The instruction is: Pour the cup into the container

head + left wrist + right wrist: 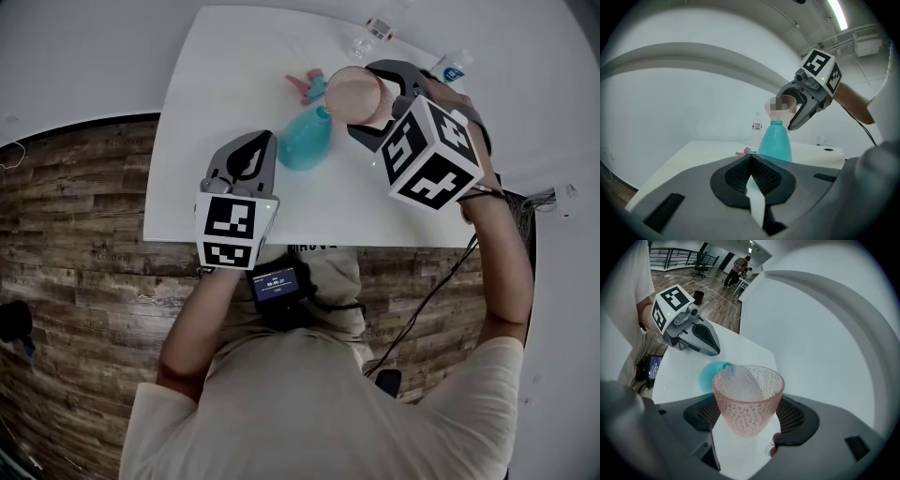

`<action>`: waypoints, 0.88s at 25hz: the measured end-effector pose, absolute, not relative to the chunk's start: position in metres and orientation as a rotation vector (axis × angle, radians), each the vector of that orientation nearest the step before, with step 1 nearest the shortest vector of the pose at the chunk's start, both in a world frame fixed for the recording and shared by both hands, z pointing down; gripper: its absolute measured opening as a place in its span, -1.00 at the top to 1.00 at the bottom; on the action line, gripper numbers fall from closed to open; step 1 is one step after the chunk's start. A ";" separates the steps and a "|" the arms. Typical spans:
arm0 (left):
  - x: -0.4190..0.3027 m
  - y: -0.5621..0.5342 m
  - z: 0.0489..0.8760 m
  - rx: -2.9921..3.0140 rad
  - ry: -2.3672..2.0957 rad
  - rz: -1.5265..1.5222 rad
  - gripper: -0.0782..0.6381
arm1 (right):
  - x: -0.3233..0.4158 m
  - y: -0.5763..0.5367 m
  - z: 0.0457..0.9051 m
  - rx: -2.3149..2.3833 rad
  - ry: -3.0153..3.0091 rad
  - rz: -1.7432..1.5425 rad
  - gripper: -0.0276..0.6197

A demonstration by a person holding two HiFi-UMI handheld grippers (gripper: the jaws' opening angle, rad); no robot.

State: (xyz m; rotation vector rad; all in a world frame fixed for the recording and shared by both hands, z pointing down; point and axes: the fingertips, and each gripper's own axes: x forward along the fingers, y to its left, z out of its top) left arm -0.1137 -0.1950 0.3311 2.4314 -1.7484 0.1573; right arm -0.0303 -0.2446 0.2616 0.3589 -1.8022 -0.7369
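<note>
A teal bottle [302, 141] [776, 140] stands open-mouthed on the white table [216, 94]. My right gripper [364, 99] [747, 414] is shut on a pink dimpled cup [351, 94] [747, 397]. The cup is tipped, its rim just above the bottle's mouth [723, 366]. In the left gripper view the right gripper [801, 110] hangs over the bottle top with the cup [788, 100]. My left gripper [259, 142] [750, 159] rests shut and empty beside the bottle's left side, its tips short of it.
A pink spray cap [305, 84] lies behind the bottle. Clear plastic bottles [364, 39] [450, 66] stand at the table's far edge. The table's near edge runs in front of the person's body. A cable [441, 281] hangs at the right. People stand far off [738, 267].
</note>
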 end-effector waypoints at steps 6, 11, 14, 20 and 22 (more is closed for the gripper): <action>-0.115 -0.195 0.331 2.431 -1.748 0.156 0.76 | -0.030 -0.246 0.260 0.364 -1.792 -0.738 -0.22; -0.114 -0.194 0.331 2.432 -1.748 0.156 0.75 | -0.029 -0.246 0.259 0.363 -1.784 -0.745 -0.22; -0.114 -0.194 0.331 2.432 -1.748 0.157 0.75 | -0.029 -0.246 0.258 0.364 -1.782 -0.747 -0.22; -0.114 -0.194 0.332 2.432 -1.748 0.156 0.75 | -0.030 -0.246 0.257 0.366 -1.773 -0.754 -0.22; -0.114 -0.194 0.332 2.432 -1.748 0.157 0.76 | -0.029 -0.246 0.257 0.366 -1.770 -0.755 -0.22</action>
